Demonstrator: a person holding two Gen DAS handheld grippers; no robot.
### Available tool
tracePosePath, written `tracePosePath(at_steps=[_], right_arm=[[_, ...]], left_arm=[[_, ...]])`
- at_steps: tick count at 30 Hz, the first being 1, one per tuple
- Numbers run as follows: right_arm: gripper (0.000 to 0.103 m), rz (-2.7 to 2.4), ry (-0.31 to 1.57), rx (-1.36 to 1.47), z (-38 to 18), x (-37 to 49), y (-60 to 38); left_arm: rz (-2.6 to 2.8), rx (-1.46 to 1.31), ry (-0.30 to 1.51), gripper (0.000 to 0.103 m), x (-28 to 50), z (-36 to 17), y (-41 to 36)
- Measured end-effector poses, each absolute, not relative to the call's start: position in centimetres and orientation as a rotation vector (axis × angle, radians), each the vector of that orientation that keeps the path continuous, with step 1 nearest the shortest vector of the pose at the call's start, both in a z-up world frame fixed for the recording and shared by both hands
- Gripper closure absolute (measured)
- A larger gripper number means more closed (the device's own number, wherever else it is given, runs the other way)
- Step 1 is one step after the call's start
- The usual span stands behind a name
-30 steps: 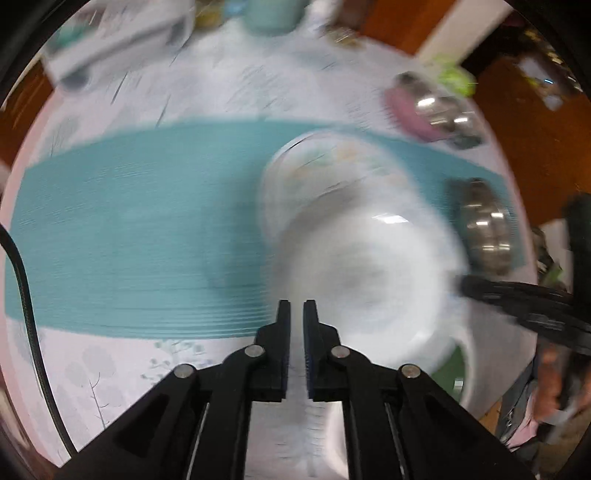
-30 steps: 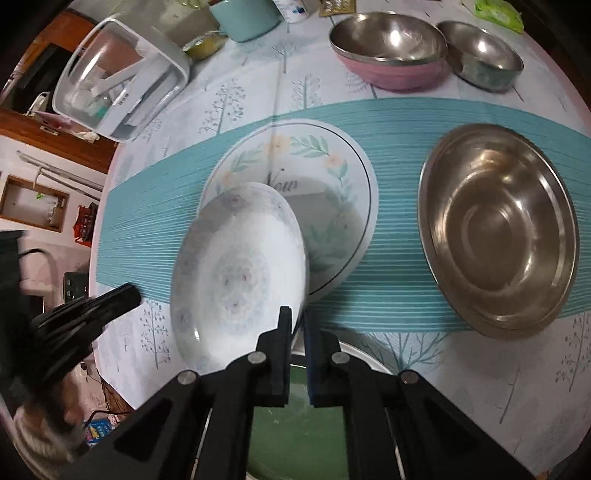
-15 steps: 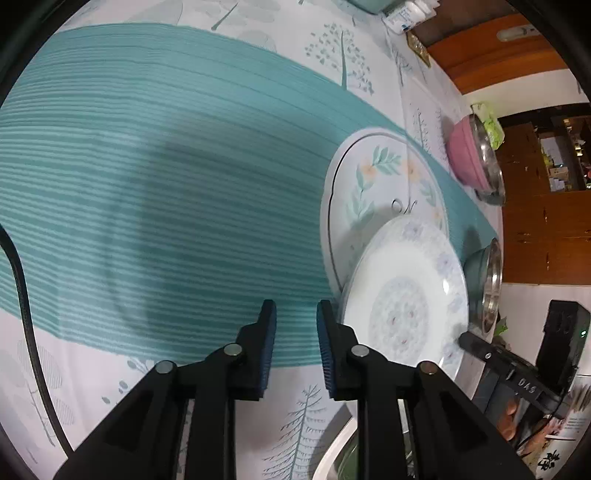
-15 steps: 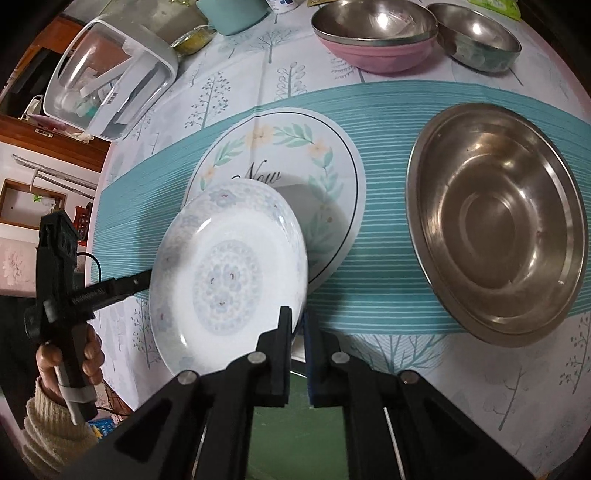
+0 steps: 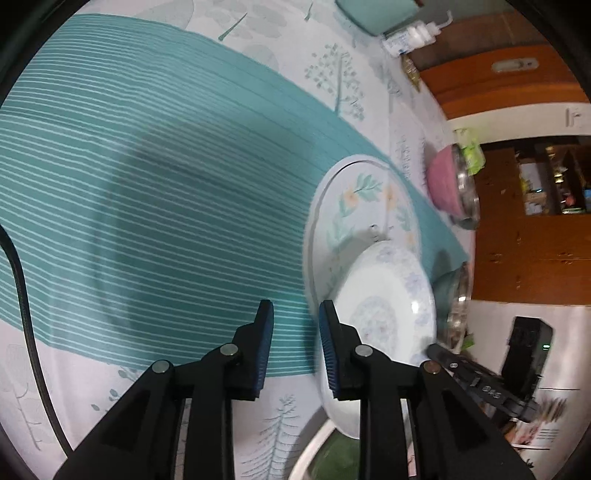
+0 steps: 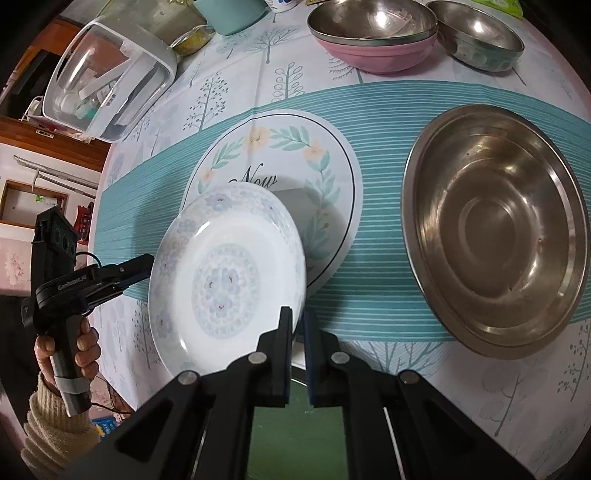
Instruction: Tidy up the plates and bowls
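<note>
My right gripper [image 6: 297,321] is shut on the near rim of a white plate with a pale blue pattern [image 6: 225,280] and holds it tilted above the table. That plate also shows in the left wrist view [image 5: 384,317]. Under its far edge lies a large flat plate with a leaf wreath [image 6: 295,155], also seen in the left wrist view [image 5: 362,199], on the teal striped runner [image 5: 147,184]. My left gripper [image 5: 295,325] is open and empty, just left of the held plate; it shows in the right wrist view [image 6: 136,267].
A large steel basin [image 6: 495,229] sits right of the wreath plate. A steel bowl in a pink bowl [image 6: 373,33] and another steel bowl [image 6: 480,33] stand at the back. A clear lidded box [image 6: 107,77] is back left. A green-bottomed dish [image 6: 295,435] lies under my right gripper.
My left gripper has opened wider and stays beside the held plate. The right gripper has raised the patterned plate and moved it slightly over the wreath plate.
</note>
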State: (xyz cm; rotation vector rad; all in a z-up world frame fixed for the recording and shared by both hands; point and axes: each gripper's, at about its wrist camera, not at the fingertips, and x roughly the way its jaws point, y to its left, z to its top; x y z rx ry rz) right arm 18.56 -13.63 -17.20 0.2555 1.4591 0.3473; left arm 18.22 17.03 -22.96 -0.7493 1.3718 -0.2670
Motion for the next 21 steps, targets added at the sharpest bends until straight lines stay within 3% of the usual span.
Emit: tracePosePath(at_steps=[8, 13, 21], right_arm=[[0.098, 0.358, 1.462, 0.254, -17.3, 18.9, -13.7], [0.098, 0.356, 1.457, 0.250, -17.3, 19.0, -13.7], [0.098, 0.362, 1.442, 0.237, -17.2, 18.7, -13.8]], left_arm=[[-0.385, -0.618, 1.443, 0.081, 18.7, -23.2, 13.5], [-0.376, -0.469, 1.441, 0.098, 18.6, -23.1, 11.8], [-0.379, -0.448, 1.430, 0.098, 17.7, -22.1, 11.6]])
